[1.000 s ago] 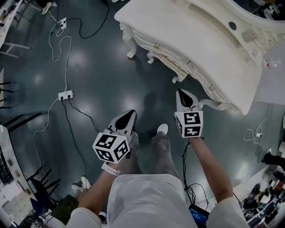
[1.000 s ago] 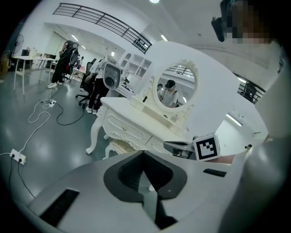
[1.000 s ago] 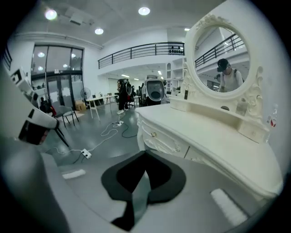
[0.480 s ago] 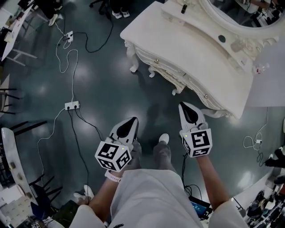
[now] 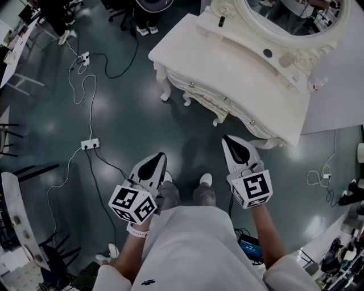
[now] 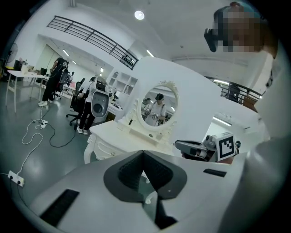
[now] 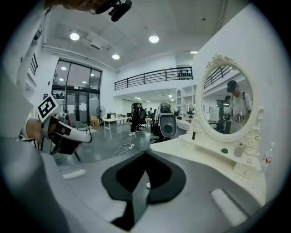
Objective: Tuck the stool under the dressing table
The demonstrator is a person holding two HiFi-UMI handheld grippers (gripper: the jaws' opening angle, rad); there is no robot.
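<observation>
- Dressing table stands ahead of both tongs, its near right corner just beyond the right pair's tip. The stool cannot be told apart from the carved white work under the table's edge.
- Nearest, behind the tongs, is the person in pale clothes, with one white shoe on the floor between the two pairs.
- Left tongs are closed and empty, the pads meeting at the tip. They are held level with the right pair and well apart from it, over bare floor.
- Right tongs are closed too, with nothing between the pads. Their marker cube sits at the wrist end.
- To the left of the left tongs, a white power strip lies on the floor, and its white cable snakes away from them.
- Beyond both tips, the table's curved legs stand on the dark floor.
- Further on, at the table's back, an oval mirror rises in a carved frame. A small dark bottle stands on the shelf beside it.
- Farthest, past the table from the left tongs, people stand beside desks and office chairs.
</observation>
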